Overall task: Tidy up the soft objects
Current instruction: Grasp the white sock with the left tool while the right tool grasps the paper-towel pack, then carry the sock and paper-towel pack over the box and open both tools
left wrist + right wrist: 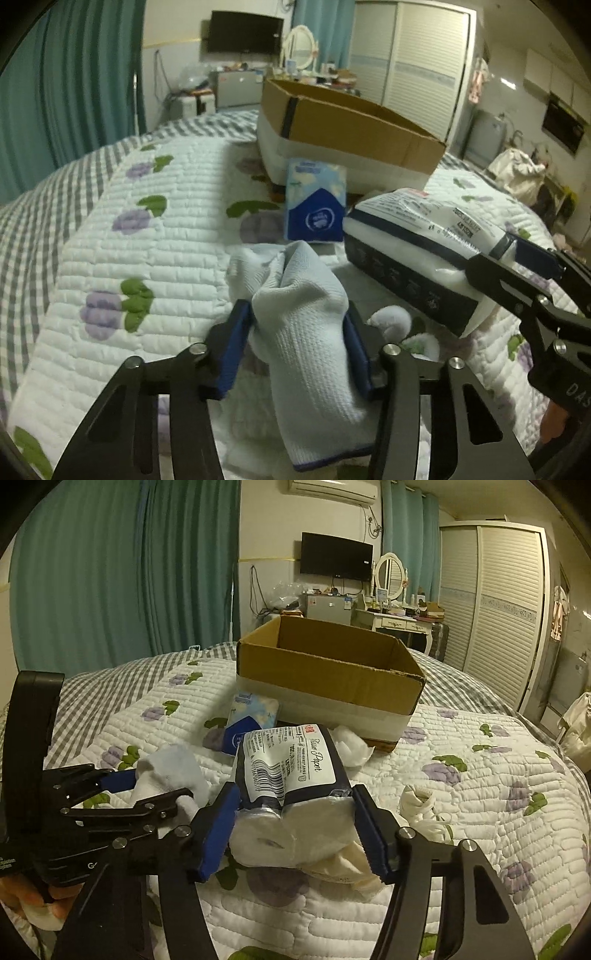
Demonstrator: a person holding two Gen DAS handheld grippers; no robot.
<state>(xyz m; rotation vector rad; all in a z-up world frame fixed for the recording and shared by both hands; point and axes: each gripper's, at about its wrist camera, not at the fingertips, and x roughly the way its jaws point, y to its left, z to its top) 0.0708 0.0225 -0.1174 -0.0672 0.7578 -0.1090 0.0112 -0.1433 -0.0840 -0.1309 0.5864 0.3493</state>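
Nothing visibly lies in the open brown cardboard box (pixel 328 664): before it, the left gripper (pixel 295 350) clamps a pale blue knitted sock (pixel 306 332), the right gripper (pixel 299 830) a dark-wrapped tissue-paper pack (pixel 291 794), a blue tissue packet (pixel 316 199) and white sock (pixel 424 808) waiting.

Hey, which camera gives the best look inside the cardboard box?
The right wrist view. It looks down past the near rim of the cardboard box, so the inner walls show, though the bottom stays hidden. In the left wrist view the box is seen from lower, showing mostly its outer side and rim.
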